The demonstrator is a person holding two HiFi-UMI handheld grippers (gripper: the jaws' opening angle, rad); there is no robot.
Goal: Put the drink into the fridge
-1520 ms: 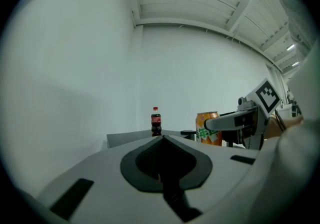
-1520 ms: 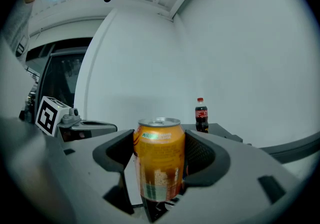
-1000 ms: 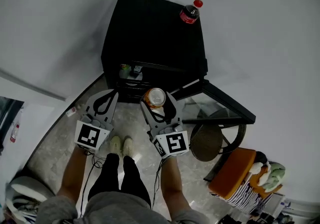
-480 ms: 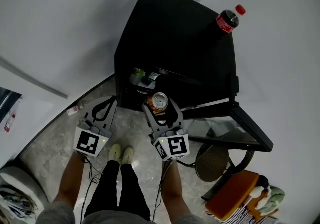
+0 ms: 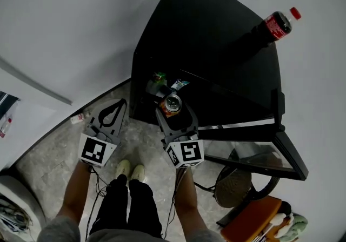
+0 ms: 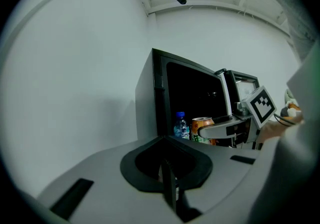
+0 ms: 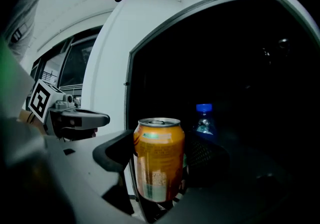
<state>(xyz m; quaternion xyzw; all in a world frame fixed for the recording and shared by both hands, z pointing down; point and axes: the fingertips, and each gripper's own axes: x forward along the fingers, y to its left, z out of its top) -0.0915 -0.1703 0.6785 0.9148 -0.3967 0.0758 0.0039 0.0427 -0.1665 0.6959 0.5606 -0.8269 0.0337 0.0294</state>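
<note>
An orange drink can [image 5: 172,104] stands upright with my right gripper [image 5: 173,109] shut on it, at the mouth of the open black fridge [image 5: 216,46]. In the right gripper view the can [image 7: 159,160] fills the middle, with the dark fridge interior behind it. A water bottle with a blue cap [image 7: 204,120] stands inside. My left gripper [image 5: 116,108] hangs left of the fridge, shut and with nothing in it; its jaws [image 6: 167,178] meet in its own view. From there the can [image 6: 201,127] shows in front of the opening.
A cola bottle [image 5: 277,24] stands on the fridge top at the far right. The glass fridge door [image 5: 254,143] swings open to the right. A round stool [image 5: 238,181] sits below it. The person's feet [image 5: 130,170] are on the tiled floor. Small litter [image 5: 77,118] lies by the wall.
The person has stepped closer to the fridge. My right gripper has carried the can forward to the fridge opening. The left gripper has kept its place beside it.
</note>
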